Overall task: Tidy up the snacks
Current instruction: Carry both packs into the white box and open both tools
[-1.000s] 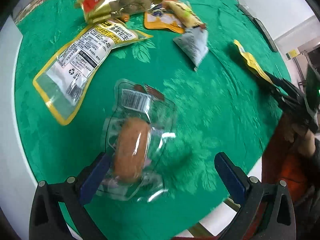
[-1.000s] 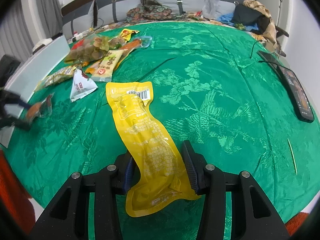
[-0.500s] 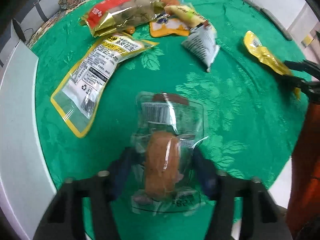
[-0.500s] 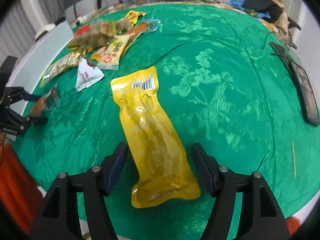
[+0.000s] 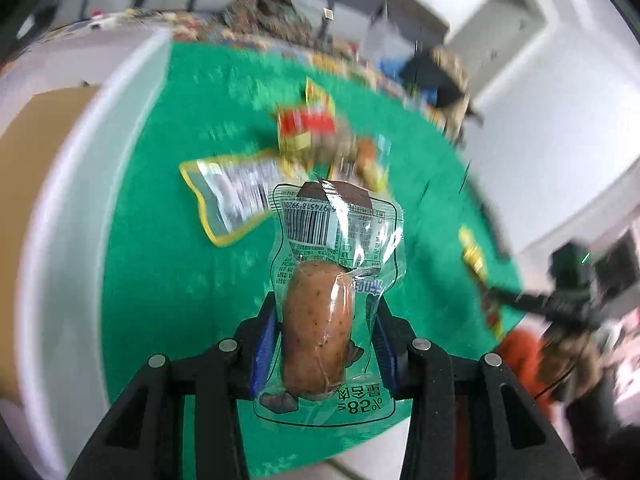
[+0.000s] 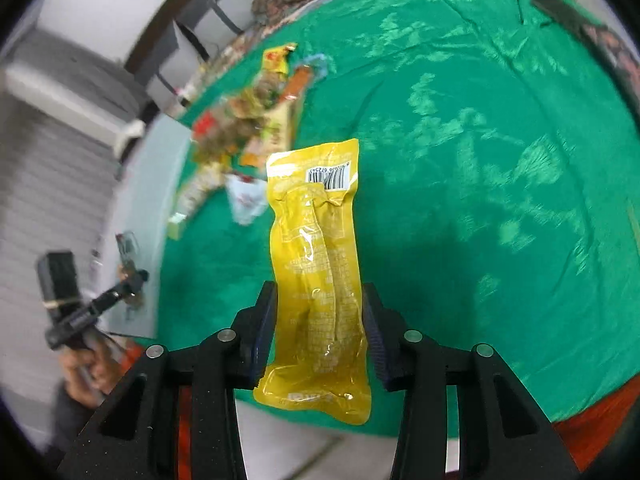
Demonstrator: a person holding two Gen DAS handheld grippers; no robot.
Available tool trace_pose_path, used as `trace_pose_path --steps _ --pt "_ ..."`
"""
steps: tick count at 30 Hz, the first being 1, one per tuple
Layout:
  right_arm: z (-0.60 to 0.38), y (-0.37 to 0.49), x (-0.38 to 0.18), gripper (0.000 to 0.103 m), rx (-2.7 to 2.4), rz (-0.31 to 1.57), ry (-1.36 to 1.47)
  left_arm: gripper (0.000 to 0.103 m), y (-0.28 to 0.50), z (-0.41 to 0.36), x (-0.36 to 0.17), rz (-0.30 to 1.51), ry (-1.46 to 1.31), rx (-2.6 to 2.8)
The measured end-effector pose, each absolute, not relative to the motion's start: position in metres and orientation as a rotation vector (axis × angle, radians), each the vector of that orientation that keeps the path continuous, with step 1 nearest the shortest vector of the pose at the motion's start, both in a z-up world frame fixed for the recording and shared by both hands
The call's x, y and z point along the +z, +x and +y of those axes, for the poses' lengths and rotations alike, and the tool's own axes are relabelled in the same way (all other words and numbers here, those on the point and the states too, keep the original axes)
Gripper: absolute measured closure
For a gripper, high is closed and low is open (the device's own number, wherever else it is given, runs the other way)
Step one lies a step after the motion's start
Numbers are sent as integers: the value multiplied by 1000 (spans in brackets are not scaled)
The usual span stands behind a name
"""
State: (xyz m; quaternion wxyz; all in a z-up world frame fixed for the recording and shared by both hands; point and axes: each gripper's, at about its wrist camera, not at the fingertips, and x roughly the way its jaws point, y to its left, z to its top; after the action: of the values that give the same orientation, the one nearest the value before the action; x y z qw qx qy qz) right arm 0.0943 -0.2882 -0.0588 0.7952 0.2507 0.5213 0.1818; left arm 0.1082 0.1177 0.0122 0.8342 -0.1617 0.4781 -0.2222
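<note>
Fingers (image 5: 269, 336) on our left gripper (image 5: 325, 340) are closing, pinching the sausage pack (image 5: 332, 292); our right gripper (image 6: 319, 332) is closing on the yellow pouch (image 6: 318, 280), with the snack pile (image 6: 244, 128) beyond on the green bench (image 6: 480, 160).

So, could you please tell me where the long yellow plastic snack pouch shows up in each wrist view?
Left wrist view: the long yellow plastic snack pouch sits small and blurred at the right, over the cloth's edge, in the right claw.
Right wrist view: it fills the centre, gripped between the closing right claw.
Shared landmark: the green patterned tablecloth with its pile of mixed snack packets.
</note>
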Motion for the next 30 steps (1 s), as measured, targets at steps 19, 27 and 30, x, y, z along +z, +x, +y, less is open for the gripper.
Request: trace_pose_path --steps 19,27,30 --pt "97 180 72 36 912 977 406 24 72 366 17 1001 -291 281" --pt "-17 161 7 36 567 848 26 24 70 319 33 784 -221 247" --pt "-88 151 -56 37 322 864 -203 19 88 286 25 757 -138 171"
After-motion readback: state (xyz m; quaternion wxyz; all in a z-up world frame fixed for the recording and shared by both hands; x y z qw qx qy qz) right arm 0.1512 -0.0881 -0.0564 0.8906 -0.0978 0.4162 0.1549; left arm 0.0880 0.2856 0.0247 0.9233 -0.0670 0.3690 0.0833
